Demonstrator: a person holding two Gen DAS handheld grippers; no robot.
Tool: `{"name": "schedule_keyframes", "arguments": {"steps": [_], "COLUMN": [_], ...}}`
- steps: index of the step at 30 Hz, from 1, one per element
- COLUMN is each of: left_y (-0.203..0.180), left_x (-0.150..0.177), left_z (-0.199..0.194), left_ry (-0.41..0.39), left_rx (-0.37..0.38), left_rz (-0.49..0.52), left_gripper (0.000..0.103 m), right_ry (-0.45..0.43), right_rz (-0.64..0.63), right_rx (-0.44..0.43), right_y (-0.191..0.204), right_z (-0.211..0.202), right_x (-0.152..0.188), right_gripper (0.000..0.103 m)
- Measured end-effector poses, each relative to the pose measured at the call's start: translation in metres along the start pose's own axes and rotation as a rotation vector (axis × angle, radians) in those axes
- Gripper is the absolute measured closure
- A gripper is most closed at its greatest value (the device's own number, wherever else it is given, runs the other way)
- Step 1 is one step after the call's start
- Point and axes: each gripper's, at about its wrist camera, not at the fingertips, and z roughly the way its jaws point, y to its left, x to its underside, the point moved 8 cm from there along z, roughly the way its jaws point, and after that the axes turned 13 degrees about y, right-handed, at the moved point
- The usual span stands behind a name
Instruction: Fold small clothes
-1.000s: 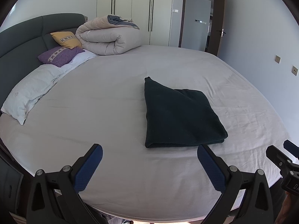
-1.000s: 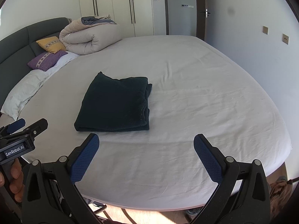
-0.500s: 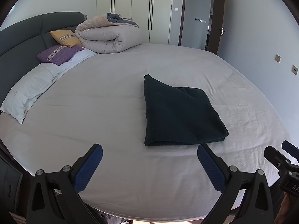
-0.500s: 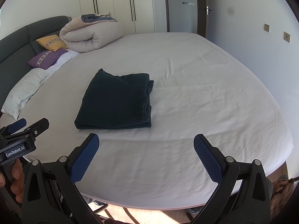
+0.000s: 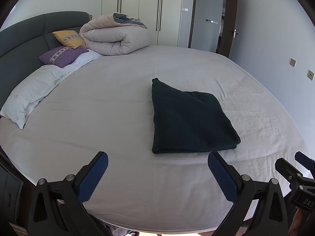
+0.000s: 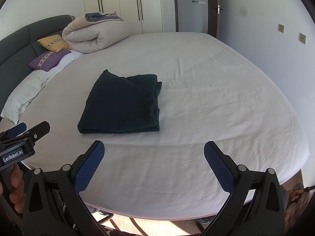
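On the wide grey bed [image 5: 118, 118], the dark garment [image 5: 189, 122] lies near the middle, already folded into a compact, layered rectangle, so the folding looks finished. Your left gripper [image 5: 157, 169] and right gripper [image 6: 153, 157] hover at the near edge, spread wide, holding nothing.

a wide bed [image 5: 118, 102] with a pale grey sheet fills the room, backed by a dark grey padded headboard [image 5: 21, 37]. white wardrobe doors [image 5: 141, 9] with dark handles line the far wall, beside an open dark-framed door [image 5: 230, 19]. the walls are pale, and sunlight stripes the wooden floor [image 6: 149, 228].
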Motion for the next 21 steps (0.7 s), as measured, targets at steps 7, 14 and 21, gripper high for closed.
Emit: {"name": "schedule_keyframes", "arguments": {"steps": [7,14,21], "left_y": [-0.0011,-0.005,-0.0073], "left_x": [0.0017,0.0036,0.0041], "left_z": [0.0013,0.0015,0.0014], "left_ry": [-0.003,-0.004,0.004], "left_rx": [0.0,0.001,0.003], "left_rz": [0.0,0.004,0.006], "left_gripper": [0.0,0.0,0.0], "right_ry": [0.0,-0.003,0.007], "right_rz": [0.003,0.004,0.01], "right_rx": [-0.001,0.002,-0.001], "right_y": [0.0005,0.0017,0.0026], "right_z": [0.0004,0.0011,0.0039], "right_x": [0.0009,0.0021,0.005], "right_gripper": [0.0,0.0,0.0]}}
